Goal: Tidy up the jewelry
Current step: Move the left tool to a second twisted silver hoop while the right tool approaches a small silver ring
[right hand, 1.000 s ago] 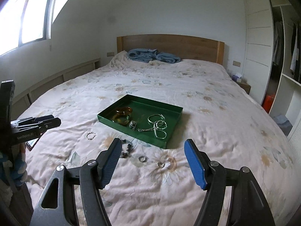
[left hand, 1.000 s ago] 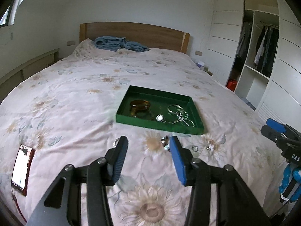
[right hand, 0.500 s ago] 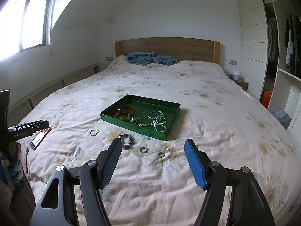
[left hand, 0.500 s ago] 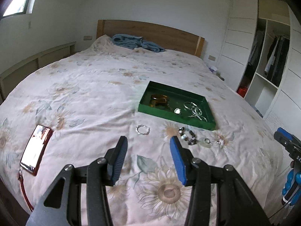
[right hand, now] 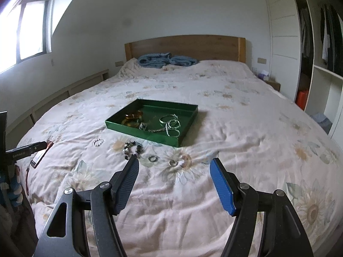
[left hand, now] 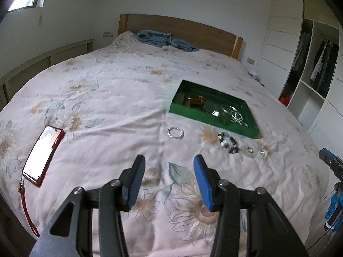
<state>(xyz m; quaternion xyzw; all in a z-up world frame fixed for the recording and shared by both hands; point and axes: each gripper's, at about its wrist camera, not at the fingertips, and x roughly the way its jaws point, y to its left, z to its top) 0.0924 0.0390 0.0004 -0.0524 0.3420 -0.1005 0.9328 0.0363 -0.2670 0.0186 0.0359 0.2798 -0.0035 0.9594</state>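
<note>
A green tray (left hand: pixel 211 120) (right hand: pixel 139 133) sits on the floral bedspread and holds an amber bangle (left hand: pixel 194 100) (right hand: pixel 134 116) and silver chains (left hand: pixel 234 114) (right hand: pixel 170 124). In front of the tray lie a small silver bracelet (left hand: pixel 175 132) (right hand: pixel 98 142), a dark beaded bracelet (left hand: pixel 229 144) (right hand: pixel 132 147) and two rings (right hand: pixel 153 159) (right hand: pixel 172 162). My left gripper (left hand: pixel 169 165) is open and empty, hovering over the bed short of the silver bracelet. My right gripper (right hand: pixel 174 167) is open and empty just short of the rings.
A phone in a red case (left hand: pixel 44 152) (right hand: pixel 38 157) lies near the bed's left edge. A folded blue blanket (left hand: pixel 165 40) (right hand: pixel 166 59) lies by the wooden headboard. An open wardrobe (left hand: pixel 310 64) stands to the right.
Both grippers have pulled back and away from the tray, so the jewelry looks farther off. The left view has swung left, bringing the phone further into view. Both stay open.
</note>
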